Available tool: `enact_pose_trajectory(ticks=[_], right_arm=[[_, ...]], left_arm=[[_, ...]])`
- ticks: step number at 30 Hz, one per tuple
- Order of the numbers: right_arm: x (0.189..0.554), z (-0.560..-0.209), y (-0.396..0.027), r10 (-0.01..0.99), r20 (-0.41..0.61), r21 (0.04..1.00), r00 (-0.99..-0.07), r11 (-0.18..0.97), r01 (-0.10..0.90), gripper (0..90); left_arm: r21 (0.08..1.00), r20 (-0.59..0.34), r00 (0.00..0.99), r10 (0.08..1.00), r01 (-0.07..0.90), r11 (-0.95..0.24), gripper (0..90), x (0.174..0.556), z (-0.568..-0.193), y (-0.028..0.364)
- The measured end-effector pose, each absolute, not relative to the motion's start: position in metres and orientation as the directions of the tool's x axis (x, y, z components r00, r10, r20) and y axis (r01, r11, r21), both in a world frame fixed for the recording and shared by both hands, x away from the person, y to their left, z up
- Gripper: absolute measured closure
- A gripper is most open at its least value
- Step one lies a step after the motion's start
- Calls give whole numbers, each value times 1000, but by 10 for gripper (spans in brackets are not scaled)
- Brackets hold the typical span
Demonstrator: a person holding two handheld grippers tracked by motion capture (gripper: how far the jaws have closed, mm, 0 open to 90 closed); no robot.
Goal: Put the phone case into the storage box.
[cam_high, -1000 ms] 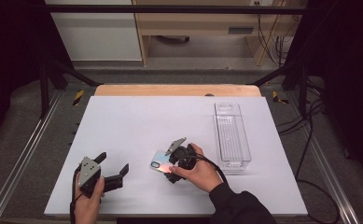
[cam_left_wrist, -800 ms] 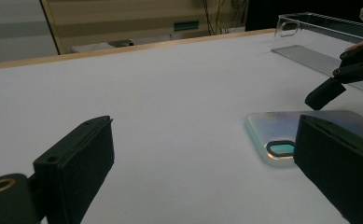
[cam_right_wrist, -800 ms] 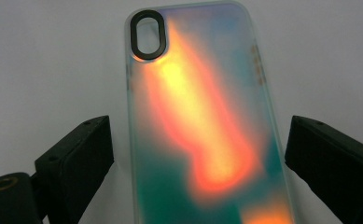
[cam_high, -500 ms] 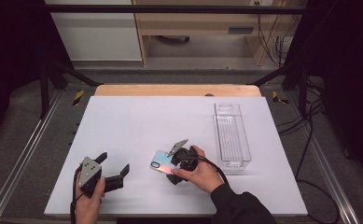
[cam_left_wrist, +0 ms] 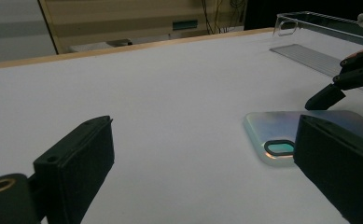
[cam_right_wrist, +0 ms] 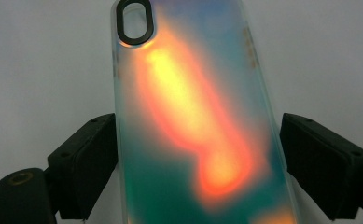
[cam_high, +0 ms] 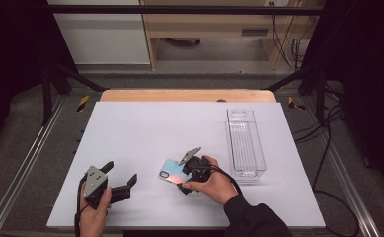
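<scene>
The phone case (cam_high: pixel 172 171) lies flat on the white tabletop (cam_high: pixel 179 123), back up w/ its iridescent sheen showing, right under the nose of the right tool (cam_high: pixel 185 170). In the right gripper view the case (cam_right_wrist: pixel 198 116) runs lengthwise straight away from the tool: camera cutout at the far end, near end down btwn the two black jaws. Those jaws stand spread, one on each long edge of the case, w/ a thin gap visible on both sides, so not clamped yet. Long axis of the case lines up w/ the tool's own reach direction, meaning a squeeze would bite across the narrow width.

The left tool (cam_high: pixel 120 180) sits well apart from the case, held low over the tabletop near its front edge, jaws also spread and empty. From the left gripper view the case (cam_left_wrist: pixel 305 133) lies ahead and off to one side, partly behind one jaw, cutout corner toward the camera; the right tool (cam_left_wrist: pixel 352 79) shows just beyond it.

So the right hand (cam_high: pixel 214 185) is clearly the nearer one and already straddles the thing. Judgement: the coming move is a pinch on the case's long edges by the right tool, prob. to lift it. The clear plastic bin (cam_high: pixel 245 143) stands just off to the far side of the right hand, a likely drop spot, tho that's a guess.
</scene>
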State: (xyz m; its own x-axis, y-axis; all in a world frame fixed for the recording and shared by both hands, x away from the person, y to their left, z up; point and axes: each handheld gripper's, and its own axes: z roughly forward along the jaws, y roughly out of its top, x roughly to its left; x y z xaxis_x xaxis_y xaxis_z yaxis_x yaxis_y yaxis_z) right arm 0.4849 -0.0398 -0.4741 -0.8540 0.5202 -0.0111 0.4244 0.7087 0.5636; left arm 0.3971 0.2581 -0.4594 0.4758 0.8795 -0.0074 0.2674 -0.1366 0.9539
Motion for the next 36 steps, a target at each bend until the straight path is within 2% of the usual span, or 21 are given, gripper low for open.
enact_pose_trajectory(ticks=[7, 13, 27, 30, 36], right_arm=[[481, -472, -38, 512, -35, 562, -858, 720, 407, 172], [471, -472, -38, 516, -68, 603, -854, 703, 376, 175], [452, -463, -51, 575, -98, 793, -812, 538, 285, 174], [448, -464, -58, 598, -74, 851, -798, 455, 262, 174], [442, -463, -58, 611, -80, 886, -788, 406, 225, 174]], left_arm=[[954, -9, 476, 880, 267, -134, 48, 397, -459, 258], [955, -9, 475, 880, 266, -133, 48, 397, -459, 258], [955, -58, 465, 883, 284, -87, 26, 398, -459, 259], [958, -81, 471, 878, 280, -63, 24, 397, -458, 258], [967, -97, 478, 873, 251, -30, 15, 393, -454, 256]])
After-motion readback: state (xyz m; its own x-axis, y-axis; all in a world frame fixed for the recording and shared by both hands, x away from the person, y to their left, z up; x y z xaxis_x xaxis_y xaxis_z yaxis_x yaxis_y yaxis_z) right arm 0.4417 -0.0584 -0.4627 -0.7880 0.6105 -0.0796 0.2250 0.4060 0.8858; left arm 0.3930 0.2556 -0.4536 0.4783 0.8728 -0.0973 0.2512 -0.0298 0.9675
